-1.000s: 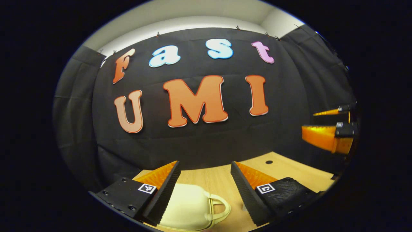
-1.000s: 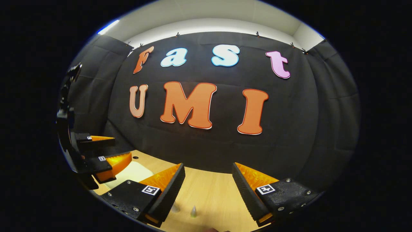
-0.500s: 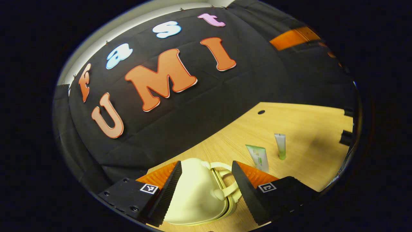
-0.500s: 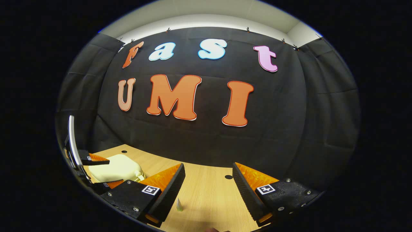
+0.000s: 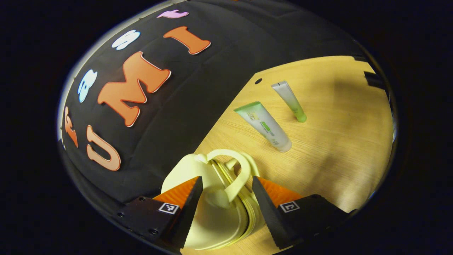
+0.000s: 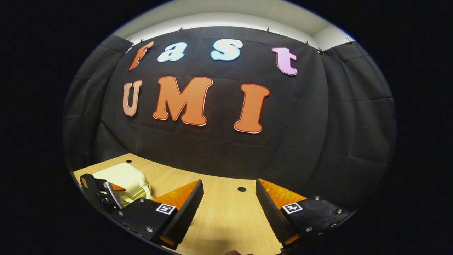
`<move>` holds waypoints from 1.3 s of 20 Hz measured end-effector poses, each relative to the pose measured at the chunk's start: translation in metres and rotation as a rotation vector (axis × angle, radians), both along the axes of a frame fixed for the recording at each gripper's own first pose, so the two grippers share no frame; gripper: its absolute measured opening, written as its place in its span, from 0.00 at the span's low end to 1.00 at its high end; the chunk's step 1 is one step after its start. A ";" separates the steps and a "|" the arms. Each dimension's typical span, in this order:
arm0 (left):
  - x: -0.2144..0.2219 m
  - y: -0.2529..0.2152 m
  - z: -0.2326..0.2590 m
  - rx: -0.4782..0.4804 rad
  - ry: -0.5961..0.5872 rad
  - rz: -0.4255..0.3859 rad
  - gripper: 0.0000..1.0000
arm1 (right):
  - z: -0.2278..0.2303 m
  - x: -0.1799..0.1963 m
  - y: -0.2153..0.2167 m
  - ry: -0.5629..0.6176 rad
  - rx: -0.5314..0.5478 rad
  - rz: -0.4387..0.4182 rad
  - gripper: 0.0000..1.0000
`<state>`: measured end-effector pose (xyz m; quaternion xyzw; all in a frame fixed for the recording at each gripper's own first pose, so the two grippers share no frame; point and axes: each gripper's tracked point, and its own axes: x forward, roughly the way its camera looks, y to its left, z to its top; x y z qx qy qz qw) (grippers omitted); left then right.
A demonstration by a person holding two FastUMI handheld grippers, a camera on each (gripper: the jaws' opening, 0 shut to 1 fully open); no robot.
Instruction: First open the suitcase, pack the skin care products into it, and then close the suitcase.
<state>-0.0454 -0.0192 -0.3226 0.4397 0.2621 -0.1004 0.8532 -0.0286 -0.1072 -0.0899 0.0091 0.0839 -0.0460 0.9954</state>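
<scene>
Here the left gripper hovers with fingers apart around the closed cream suitcase and its handle. Beyond the suitcase stand two skincare tubes on the wooden table. The right gripper, fingers apart, holds nothing, right of the suitcase.

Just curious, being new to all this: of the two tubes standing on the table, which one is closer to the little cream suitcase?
The wider tube with the pale green end. It stands just beyond the suitcase; the slimmer tube is farther off, toward the table's back.
</scene>
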 end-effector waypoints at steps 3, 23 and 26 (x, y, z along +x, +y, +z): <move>0.008 -0.004 -0.014 0.116 0.008 -0.053 0.75 | -0.003 -0.002 -0.005 0.006 0.011 -0.010 0.94; 0.031 0.019 0.057 -0.306 -0.252 0.326 0.04 | -0.014 0.006 0.028 0.017 0.023 0.062 0.94; 0.029 0.031 0.068 -0.379 -0.307 0.397 0.04 | -0.011 0.005 0.046 0.021 0.012 0.076 0.94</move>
